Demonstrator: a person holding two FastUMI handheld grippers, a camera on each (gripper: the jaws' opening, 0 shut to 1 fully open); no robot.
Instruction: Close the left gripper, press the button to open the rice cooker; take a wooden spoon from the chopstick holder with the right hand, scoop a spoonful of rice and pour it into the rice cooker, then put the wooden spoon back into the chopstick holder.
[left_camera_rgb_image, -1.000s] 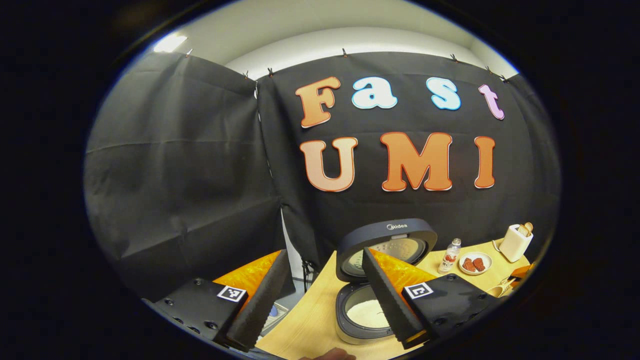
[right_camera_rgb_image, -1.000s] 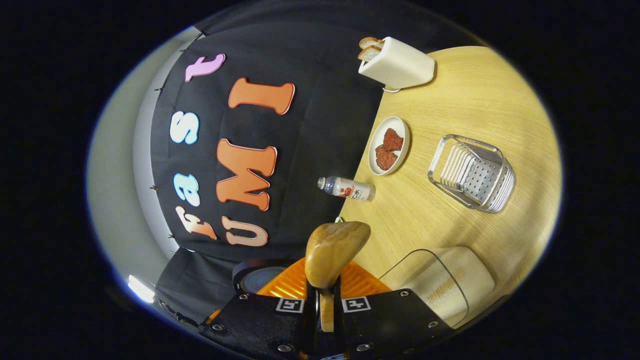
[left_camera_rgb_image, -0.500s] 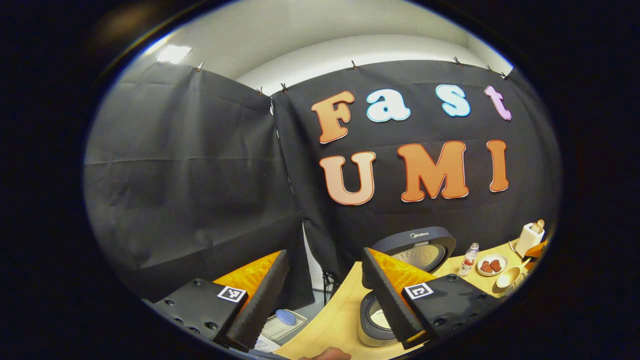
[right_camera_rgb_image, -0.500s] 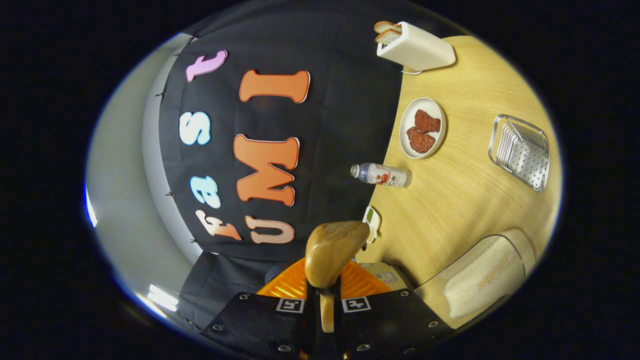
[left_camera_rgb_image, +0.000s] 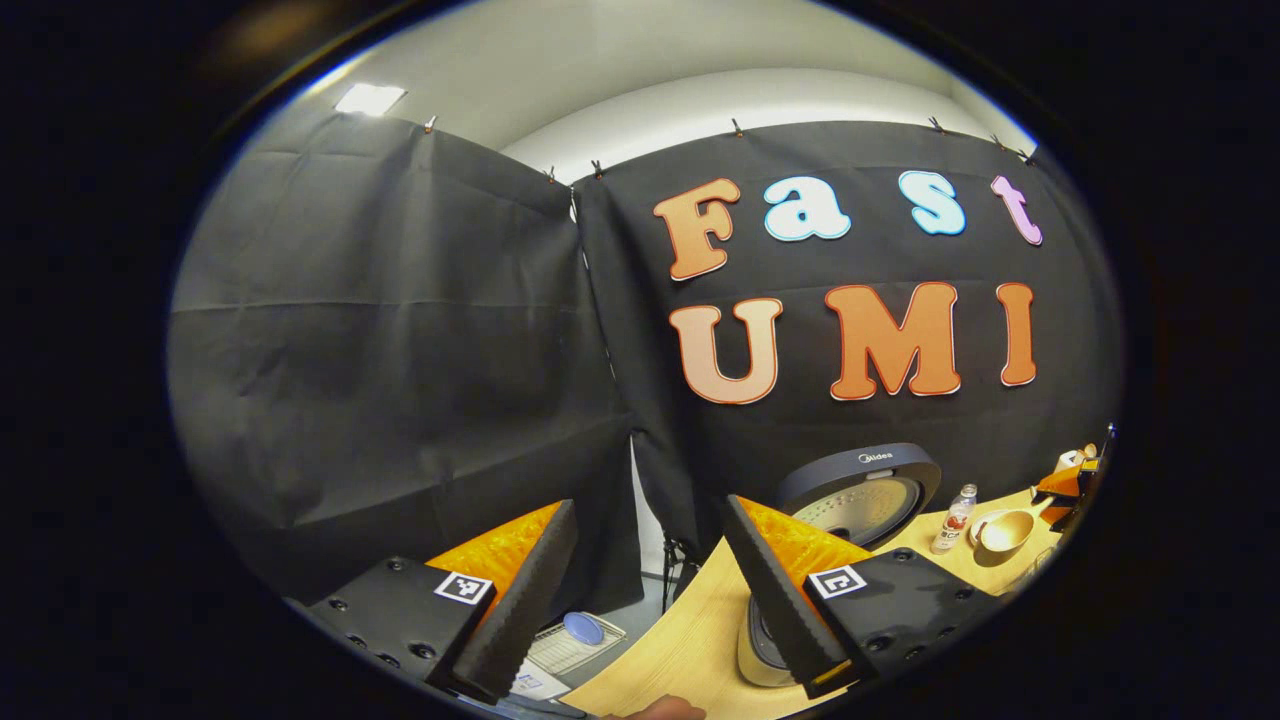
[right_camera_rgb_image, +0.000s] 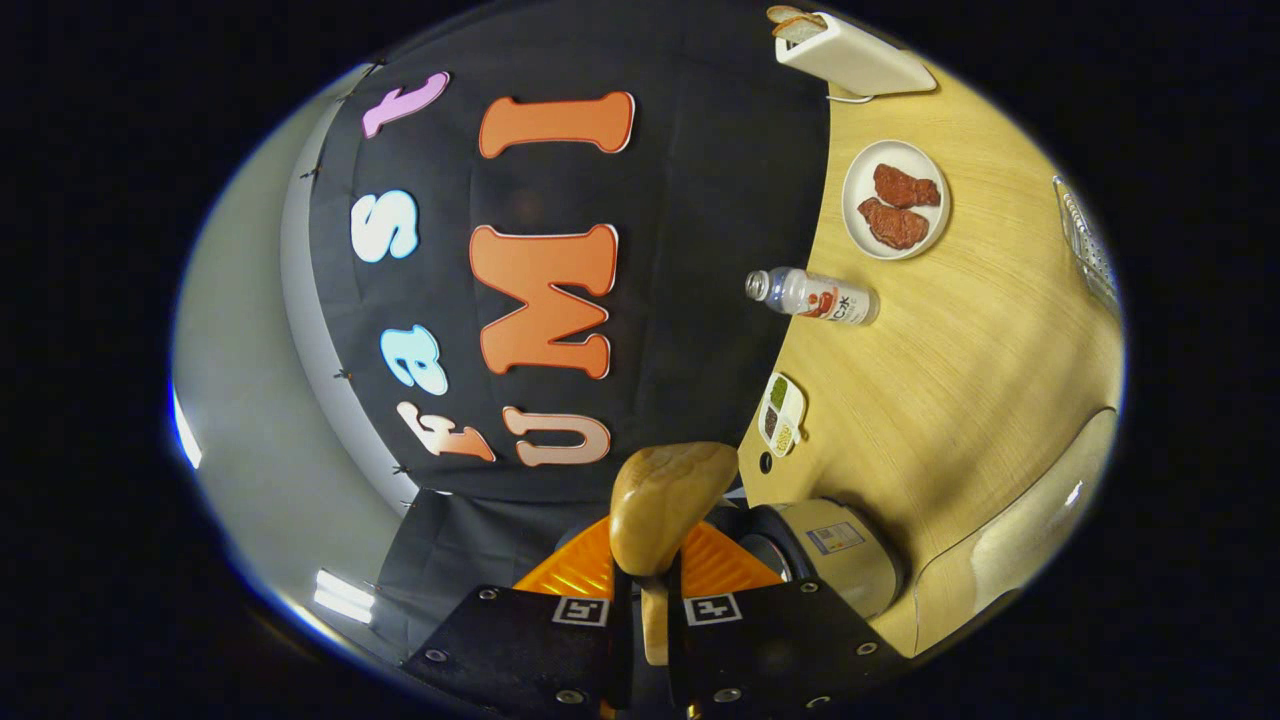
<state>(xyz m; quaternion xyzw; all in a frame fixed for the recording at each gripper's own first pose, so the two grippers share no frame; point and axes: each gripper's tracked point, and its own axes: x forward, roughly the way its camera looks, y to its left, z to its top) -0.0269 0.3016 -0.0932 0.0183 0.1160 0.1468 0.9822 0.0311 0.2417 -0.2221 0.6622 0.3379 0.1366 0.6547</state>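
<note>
Right gripper (right_camera_rgb_image: 648, 600): its 2 fingers are clamped on the handle of the light-brown wooden spoon (right_camera_rgb_image: 665, 505). The spoon's long axis runs straight out along the fingers, bowl end forward, held in the air above the pale wooden desk (right_camera_rgb_image: 950, 370).

Left gripper (left_camera_rgb_image: 650, 590): fingers spread wide, nothing between them. It sits off the desk's left edge, with floor below.

Dark-grey round rice cooker (left_camera_rgb_image: 860, 490): lid raised upright at the desk's left end, just behind the left gripper's right finger.

Along the desk's back edge: clear plastic bottle (right_camera_rgb_image: 812, 298), white plate of red meat pieces (right_camera_rgb_image: 895, 198), white toaster (right_camera_rgb_image: 855, 52). Bare desk surface lies in front of these.
</note>
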